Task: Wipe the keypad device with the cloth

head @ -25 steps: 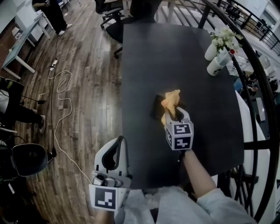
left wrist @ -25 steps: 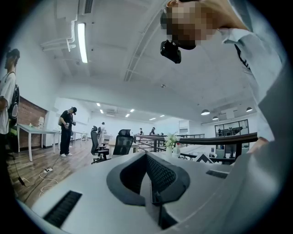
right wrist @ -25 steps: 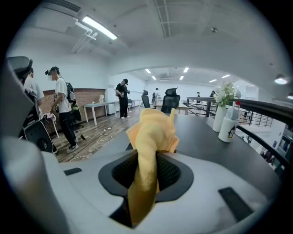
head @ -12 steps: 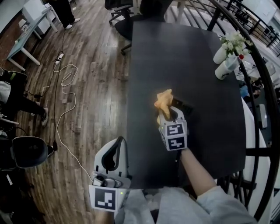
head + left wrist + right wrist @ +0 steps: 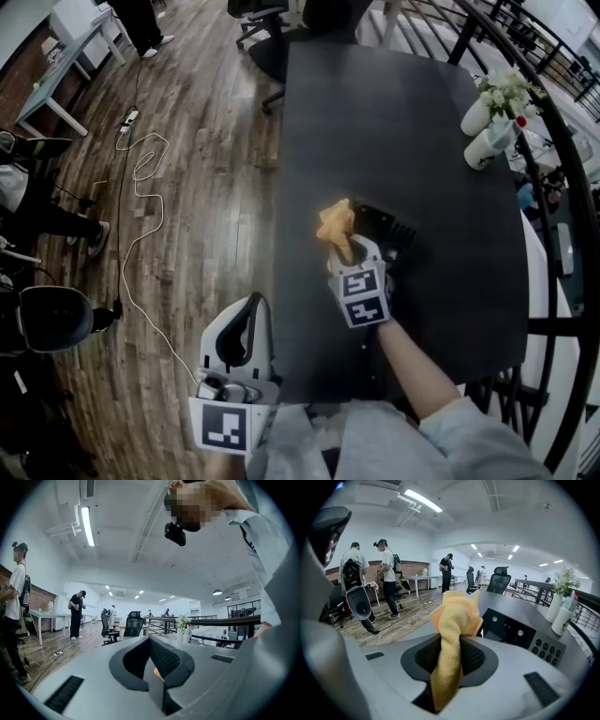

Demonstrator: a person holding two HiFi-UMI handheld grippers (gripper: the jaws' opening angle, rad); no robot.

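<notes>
Head view: at lower left, nearest, one left gripper is hovering beside the table's edge, tongs together on nothing. Mid-frame, one right gripper is pinching one yellow cloth, bunched just left of one black keypad device lying on one dark table. Sweeping rightward with light, even pressure would likely be cleaning the keys without shoving the device. At upper right, two white containers are standing.

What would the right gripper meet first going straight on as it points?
Likely the table just left of the keypad device, with the right gripper's cloth leading; depth is unclear.
</notes>
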